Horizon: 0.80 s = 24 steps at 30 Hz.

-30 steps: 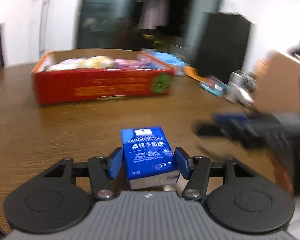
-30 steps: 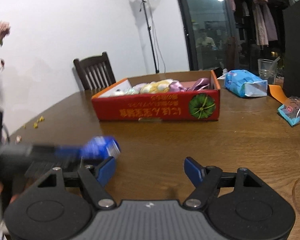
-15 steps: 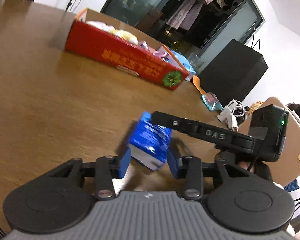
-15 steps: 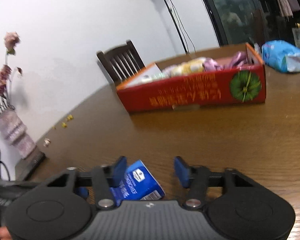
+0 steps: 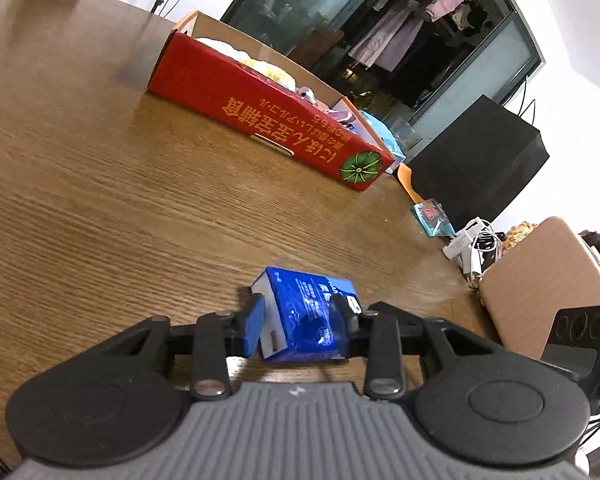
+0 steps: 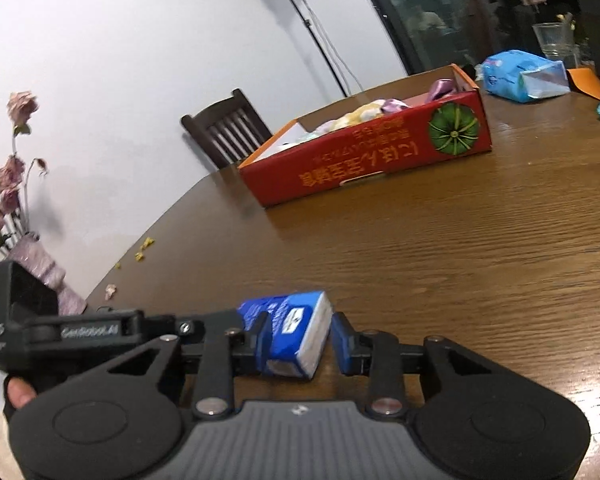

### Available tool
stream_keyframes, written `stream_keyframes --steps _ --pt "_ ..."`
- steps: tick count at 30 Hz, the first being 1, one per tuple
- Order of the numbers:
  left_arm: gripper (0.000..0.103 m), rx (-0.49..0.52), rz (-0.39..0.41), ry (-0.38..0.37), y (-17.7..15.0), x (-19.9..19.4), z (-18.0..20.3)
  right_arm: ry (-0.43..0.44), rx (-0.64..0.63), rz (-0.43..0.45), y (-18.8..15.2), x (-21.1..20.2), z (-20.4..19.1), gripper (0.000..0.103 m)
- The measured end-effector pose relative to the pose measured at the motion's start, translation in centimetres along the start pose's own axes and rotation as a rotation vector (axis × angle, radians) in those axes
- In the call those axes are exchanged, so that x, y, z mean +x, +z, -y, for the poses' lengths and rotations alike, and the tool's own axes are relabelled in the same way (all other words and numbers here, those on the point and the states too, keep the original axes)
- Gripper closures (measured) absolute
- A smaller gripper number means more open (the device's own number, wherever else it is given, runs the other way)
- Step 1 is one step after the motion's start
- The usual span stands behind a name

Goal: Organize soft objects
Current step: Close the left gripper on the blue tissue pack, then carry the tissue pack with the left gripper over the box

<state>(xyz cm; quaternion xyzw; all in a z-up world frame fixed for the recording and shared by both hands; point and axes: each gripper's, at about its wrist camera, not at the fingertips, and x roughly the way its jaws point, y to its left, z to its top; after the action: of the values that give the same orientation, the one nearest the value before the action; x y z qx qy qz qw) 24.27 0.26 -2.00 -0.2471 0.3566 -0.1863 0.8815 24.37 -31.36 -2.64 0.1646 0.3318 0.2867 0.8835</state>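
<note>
Tissue pack sat pinched in the left claw, its rear hidden; the right claw around it gaped slightly, contact unclear.

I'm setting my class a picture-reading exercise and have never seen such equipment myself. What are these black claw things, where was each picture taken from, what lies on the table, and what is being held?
There is no robot here. A person holds a two-fingered claw in each hand, and each claw carries a wide-angle camera looking along its fingers. One picture is from the left claw, the other from the right claw. Both claws sit around the same small blue tissue pack over a wooden table. The left claw seems to pinch it; whether the right one grips too is unclear. Farther back stands a red cardboard box holding soft items, with a larger blue packet beside it.
</note>
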Motion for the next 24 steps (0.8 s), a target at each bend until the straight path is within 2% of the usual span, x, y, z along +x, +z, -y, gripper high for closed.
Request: stream_keyframes --steps 5,8,13,17,21,24 --pt "0.068 -0.002 0.006 0.012 0.1 0.1 0.0 0.003 -0.006 -0.001 0.4 1.4 -0.2 0.071" --pt "0.072 0.001 -0.011 0.023 0.0 0.6 -0.1 0.002 -0.004 -0.017 0.5 2.2 -0.2 0.071" --pt "0.079 0.053 0.016 0.014 1.3 0.8 0.6 -0.014 -0.005 -0.008 1.0 2.7 -0.3 0.079" --pt "0.079 0.134 0.097 -0.01 6.6 1.5 1.7 -0.022 -0.065 0.064 4.9 3.1 -0.9 0.08" --pt "0.079 0.209 0.2 -0.003 14.7 3.0 2.4 -0.008 -0.197 0.147 12.4 5.5 -2.1 0.08" --pt "0.079 0.207 0.214 0.005 20.3 5.5 2.3 0.014 -0.217 0.168 18.7 8.9 -1.7 0.08"
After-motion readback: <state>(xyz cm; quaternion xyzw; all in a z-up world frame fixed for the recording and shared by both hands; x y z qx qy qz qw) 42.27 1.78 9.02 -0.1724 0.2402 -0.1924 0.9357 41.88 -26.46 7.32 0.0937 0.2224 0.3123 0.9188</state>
